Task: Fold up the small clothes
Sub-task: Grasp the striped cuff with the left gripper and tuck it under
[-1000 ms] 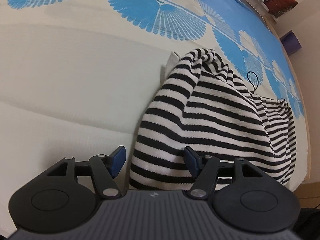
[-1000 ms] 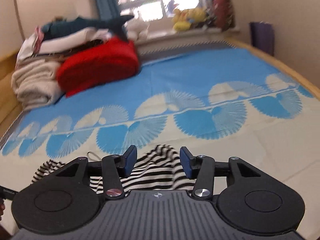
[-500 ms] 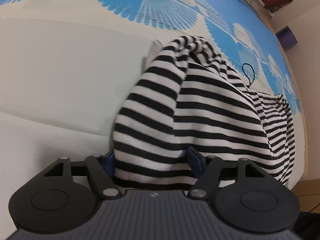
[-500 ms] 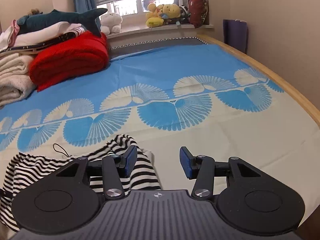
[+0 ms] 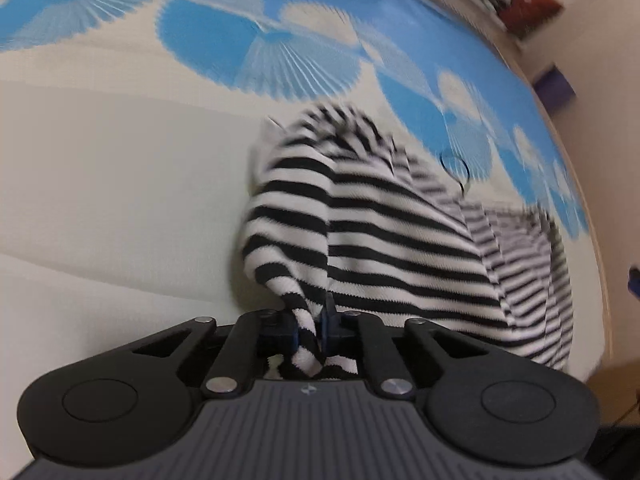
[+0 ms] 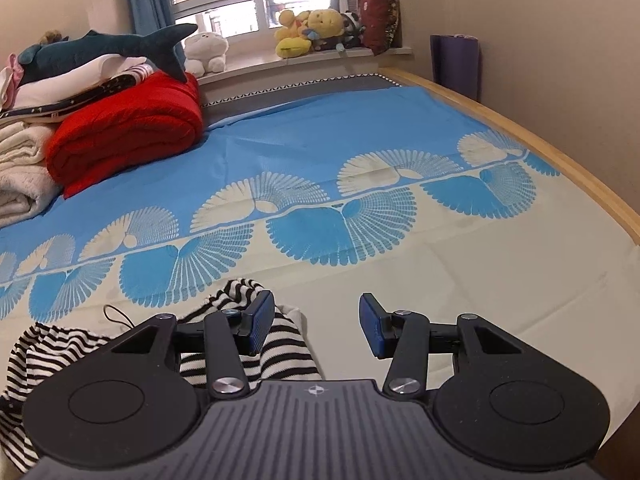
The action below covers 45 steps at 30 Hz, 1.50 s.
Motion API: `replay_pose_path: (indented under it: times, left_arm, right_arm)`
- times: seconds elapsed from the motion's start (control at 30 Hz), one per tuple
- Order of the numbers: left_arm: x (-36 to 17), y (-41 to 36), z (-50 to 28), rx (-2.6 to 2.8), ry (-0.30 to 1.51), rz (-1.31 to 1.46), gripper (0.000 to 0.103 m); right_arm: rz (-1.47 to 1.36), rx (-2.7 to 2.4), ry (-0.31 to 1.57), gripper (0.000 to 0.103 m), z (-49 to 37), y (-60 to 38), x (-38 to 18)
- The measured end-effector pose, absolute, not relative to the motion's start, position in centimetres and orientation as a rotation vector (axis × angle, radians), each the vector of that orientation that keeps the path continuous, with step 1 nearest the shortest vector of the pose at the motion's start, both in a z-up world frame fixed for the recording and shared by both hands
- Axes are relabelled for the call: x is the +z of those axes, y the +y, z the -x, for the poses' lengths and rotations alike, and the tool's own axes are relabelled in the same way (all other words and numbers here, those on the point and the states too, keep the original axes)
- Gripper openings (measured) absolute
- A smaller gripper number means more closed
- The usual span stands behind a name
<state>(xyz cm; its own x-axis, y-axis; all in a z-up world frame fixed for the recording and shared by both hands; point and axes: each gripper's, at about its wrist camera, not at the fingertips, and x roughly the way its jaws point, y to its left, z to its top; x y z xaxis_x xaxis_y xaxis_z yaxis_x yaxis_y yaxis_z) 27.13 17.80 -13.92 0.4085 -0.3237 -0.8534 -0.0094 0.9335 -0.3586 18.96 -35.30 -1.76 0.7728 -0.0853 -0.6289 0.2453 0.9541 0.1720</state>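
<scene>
Now the left gripper (image 5: 310, 322) has just closed its fingers on the black-and-white striped knit garment's (image 5: 400, 240) edge; beside that garment, the right gripper (image 6: 317, 326) gapes empty.

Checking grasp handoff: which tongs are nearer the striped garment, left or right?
Left. The left tongs have just closed on an edge of the striped garment. The right tongs are open above the bed sheet, the garment beside their left finger, nothing between.
</scene>
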Motion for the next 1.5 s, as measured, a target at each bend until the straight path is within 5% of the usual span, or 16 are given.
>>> replay_pose_path:
  times: [0.3,0.37,0.43,0.47,0.7,0.77,0.83,0.9,1.5]
  left_arm:
    - [-11.3,19.3,-25.8,-0.141,1.122,0.352,0.006]
    - [-12.0,18.5,-26.4,-0.150,1.169,0.332,0.018]
    - [-12.7,18.4,-27.0,-0.122,1.192,0.315,0.065]
    - [-13.1,18.5,-27.4,-0.104,1.193,0.311,0.072]
    - [-17.2,19.0,-28.5,-0.096,1.255,0.365,0.075]
    - [-17.2,18.1,-29.0,-0.138,1.231,0.343,0.071]
    - [-17.5,17.1,-29.2,-0.210,1.238,0.358,0.027]
    - [-17.5,16.2,-29.4,-0.238,1.232,0.330,0.020]
    - [-9.8,15.9,-25.8,-0.048,1.098,0.100,0.010]
  right_arm:
    - [-0.276,-0.145,0.656,0.049,-19.5,-32.8,-1.7]
    - [-0.259,-0.129,0.658,0.049,-19.6,-32.4,-1.7]
    - [-0.242,-0.117,0.664,0.049,-19.7,-32.0,-1.8]
    - [-0.237,-0.112,0.667,0.049,-19.7,-31.9,-1.8]
    - [-0.193,-0.088,0.682,0.049,-19.1,-32.3,-2.1]
    - [-0.185,-0.088,0.683,0.049,-19.2,-32.7,-2.1]
    - [-0.187,-0.094,0.690,0.049,-19.3,-33.1,-2.2]
    - [-0.198,-0.104,0.689,0.049,-19.6,-33.5,-2.2]
    - [-0.213,-0.049,0.679,0.049,-20.7,-29.1,-2.1]
